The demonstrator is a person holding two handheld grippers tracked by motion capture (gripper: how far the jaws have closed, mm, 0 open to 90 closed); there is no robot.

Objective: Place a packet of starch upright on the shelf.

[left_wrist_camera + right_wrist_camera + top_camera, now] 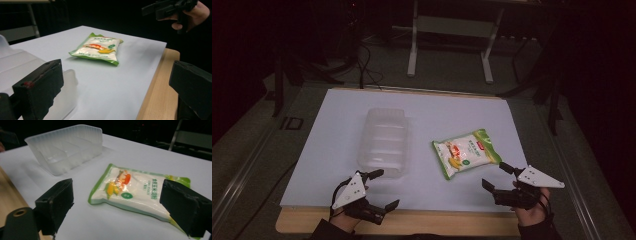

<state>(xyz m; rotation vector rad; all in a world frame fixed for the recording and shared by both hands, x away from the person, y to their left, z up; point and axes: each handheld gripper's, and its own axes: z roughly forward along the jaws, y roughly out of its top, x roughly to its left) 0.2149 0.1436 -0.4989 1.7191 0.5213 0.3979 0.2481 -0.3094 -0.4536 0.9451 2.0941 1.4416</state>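
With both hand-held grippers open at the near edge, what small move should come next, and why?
Probably ease the right hand-held gripper forward onto the snack bag: its jaws are open, the bag lies flat just ahead, untouched, and the clear tray stands empty beside it.

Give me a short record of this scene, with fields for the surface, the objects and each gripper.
surface: white sheet on a wooden table
container: clear plastic tray, empty, left of centre
packet: green and white pouch, lying flat, right of the tray
left gripper: open, near the tray, holds nothing
right gripper: open, near the pouch, holds nothing
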